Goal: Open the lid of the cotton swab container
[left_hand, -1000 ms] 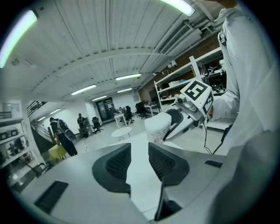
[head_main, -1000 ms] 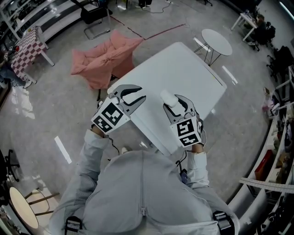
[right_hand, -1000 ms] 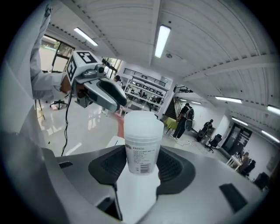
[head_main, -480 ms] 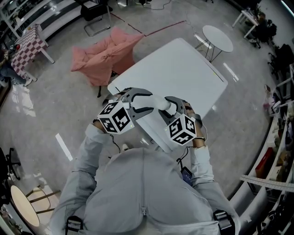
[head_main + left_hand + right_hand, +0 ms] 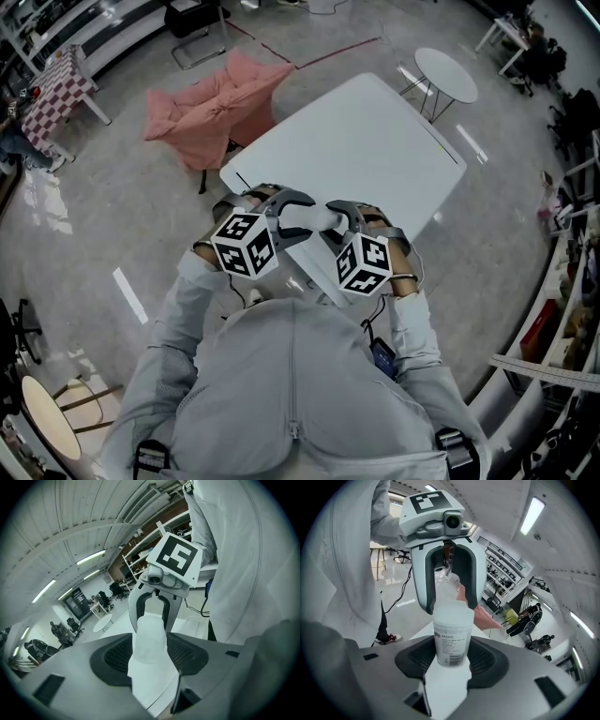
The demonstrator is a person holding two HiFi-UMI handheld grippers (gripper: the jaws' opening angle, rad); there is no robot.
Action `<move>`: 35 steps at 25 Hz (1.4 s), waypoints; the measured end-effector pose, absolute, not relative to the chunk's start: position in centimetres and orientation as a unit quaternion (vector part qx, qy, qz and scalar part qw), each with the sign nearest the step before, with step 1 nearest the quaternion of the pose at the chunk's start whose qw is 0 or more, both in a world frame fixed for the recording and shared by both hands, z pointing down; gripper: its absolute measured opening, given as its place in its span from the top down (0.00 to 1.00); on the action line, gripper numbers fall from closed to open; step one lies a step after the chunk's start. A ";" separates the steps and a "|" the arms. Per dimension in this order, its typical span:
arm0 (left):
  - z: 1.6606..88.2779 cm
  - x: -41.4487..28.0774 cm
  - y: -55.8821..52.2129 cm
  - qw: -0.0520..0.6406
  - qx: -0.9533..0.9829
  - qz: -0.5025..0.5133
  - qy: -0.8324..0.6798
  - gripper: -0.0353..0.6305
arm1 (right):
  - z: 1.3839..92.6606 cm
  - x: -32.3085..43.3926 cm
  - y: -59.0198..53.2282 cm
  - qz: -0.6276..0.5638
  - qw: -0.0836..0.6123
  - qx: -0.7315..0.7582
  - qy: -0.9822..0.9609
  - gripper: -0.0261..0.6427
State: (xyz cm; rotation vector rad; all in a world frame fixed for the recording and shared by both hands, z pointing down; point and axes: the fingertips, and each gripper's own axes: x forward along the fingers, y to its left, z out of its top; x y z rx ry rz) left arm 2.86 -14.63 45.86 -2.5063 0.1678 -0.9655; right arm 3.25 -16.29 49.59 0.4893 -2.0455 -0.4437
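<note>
A white translucent cotton swab container (image 5: 312,217) hangs on its side above the near corner of the white table (image 5: 375,141). My right gripper (image 5: 328,223) is shut on its labelled body (image 5: 452,641). The left gripper (image 5: 298,221) faces it from the other side. Its jaws have just been opening and now stand wide around the container's lid end (image 5: 149,637), pads close beside it and no squeeze showing. In the right gripper view the left gripper (image 5: 449,606) flanks the lid with its white fingers (image 5: 423,592). In the left gripper view the right gripper (image 5: 151,618) holds the far end.
A pink padded seat (image 5: 211,108) stands on the floor beyond the table's left corner. A small round white table (image 5: 445,80) is at the far right. Shelves (image 5: 572,309) line the right wall. The person's grey jacket (image 5: 291,394) fills the foreground.
The left gripper has swung in from the left and now has its jaws around the container's end. Both grippers have sunk and rolled, and their marker cubes now face the camera.
</note>
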 end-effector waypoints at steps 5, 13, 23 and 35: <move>47.2 2.5 -14.3 0.224 -0.903 -0.363 0.050 0.62 | 50.5 2.8 -15.9 -0.190 0.490 0.182 -0.831 0.62; 47.2 2.3 -14.5 0.214 -0.908 -0.357 0.043 0.65 | 50.5 2.7 -16.3 -0.208 0.497 0.176 -0.824 0.62; 46.9 1.4 -13.8 0.164 -0.924 -0.344 -0.012 0.65 | 50.7 2.3 -16.2 -0.273 0.503 0.171 -0.802 0.62; 41.6 0.5 -17.6 0.142 -0.961 -0.203 0.121 0.72 | 49.9 3.8 -17.3 -0.228 0.467 0.208 -0.828 0.63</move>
